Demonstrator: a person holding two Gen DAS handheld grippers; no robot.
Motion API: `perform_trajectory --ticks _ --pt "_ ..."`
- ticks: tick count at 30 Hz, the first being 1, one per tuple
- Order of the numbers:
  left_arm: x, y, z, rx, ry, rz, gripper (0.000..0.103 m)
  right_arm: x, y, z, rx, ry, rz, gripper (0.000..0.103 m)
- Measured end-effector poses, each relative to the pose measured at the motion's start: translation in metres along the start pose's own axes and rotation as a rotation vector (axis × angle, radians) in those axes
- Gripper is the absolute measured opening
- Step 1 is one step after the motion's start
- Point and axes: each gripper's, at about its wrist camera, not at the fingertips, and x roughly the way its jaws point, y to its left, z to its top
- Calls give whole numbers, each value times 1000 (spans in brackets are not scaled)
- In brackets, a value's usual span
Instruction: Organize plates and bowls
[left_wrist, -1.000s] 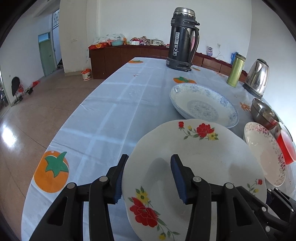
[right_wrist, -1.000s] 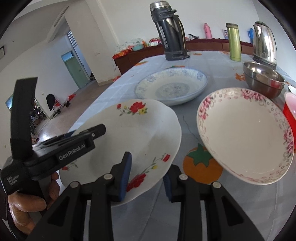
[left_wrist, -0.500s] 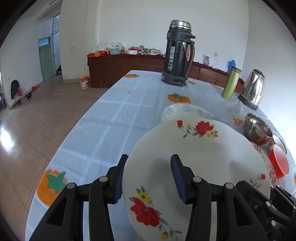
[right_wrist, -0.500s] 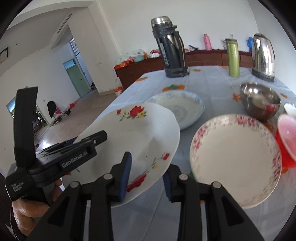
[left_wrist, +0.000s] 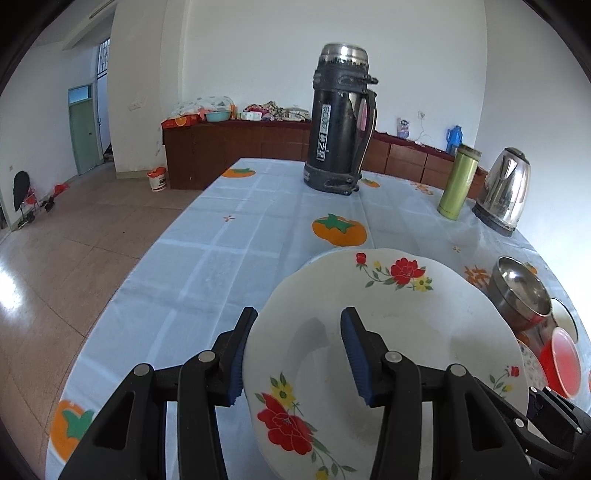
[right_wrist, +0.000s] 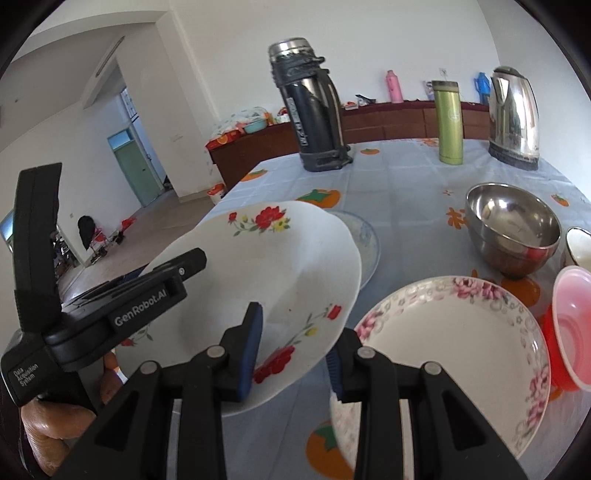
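Observation:
A white plate with red flowers (left_wrist: 388, 350) hangs tilted above the table, held from both sides. My left gripper (left_wrist: 299, 354) is shut on its left rim, one pad under the plate and one on top. My right gripper (right_wrist: 293, 354) is shut on the opposite rim of the same plate (right_wrist: 258, 273). The right wrist view also shows the left gripper's body (right_wrist: 110, 306) and the hand (right_wrist: 55, 424) that holds it. Behind the held plate a blue-patterned plate (right_wrist: 364, 240) lies on the table, mostly hidden. A pink-flowered plate (right_wrist: 450, 354) lies to the right.
A steel bowl (right_wrist: 513, 225), a small white bowl (right_wrist: 580, 247) and a red-pink bowl (right_wrist: 572, 325) stand at the right. Further back are a tall black thermos (left_wrist: 340, 122), a green flask (left_wrist: 458, 181) and a steel kettle (left_wrist: 504, 188). The table's left edge (left_wrist: 155, 251) drops to tiled floor.
Both grippers have risen with the flowered plate between them. The plate now covers most of the blue-patterned plate, which was in full view before. Both grips are unchanged.

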Motion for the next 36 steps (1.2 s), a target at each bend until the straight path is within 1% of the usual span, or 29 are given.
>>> perform_trajectory --ticks 9,11,16,18,20,23,27,36 --pt "48 -11 3 -5 77 -3 49 28 -21 10 29 34 -48 33" --pt "55 -12 3 -10 90 2 49 35 -23 13 25 43 -63 33" --pt "62 -11 7 -13 86 28 49 46 -25 18 25 60 -71 33" --pt "68 -8 7 -16 102 35 49 48 -24 21 29 63 -66 33" --pt "74 -6 5 -28 121 38 50 51 -21 22 26 63 -80 33" --pt "77 -9 5 -9 123 56 50 54 -20 23 32 65 -91 34" --pt "80 -9 5 -11 126 64 50 58 -20 24 37 69 -104 34" --pt "79 -10 7 33 83 155 50 68 -12 25 34 84 -154 34"
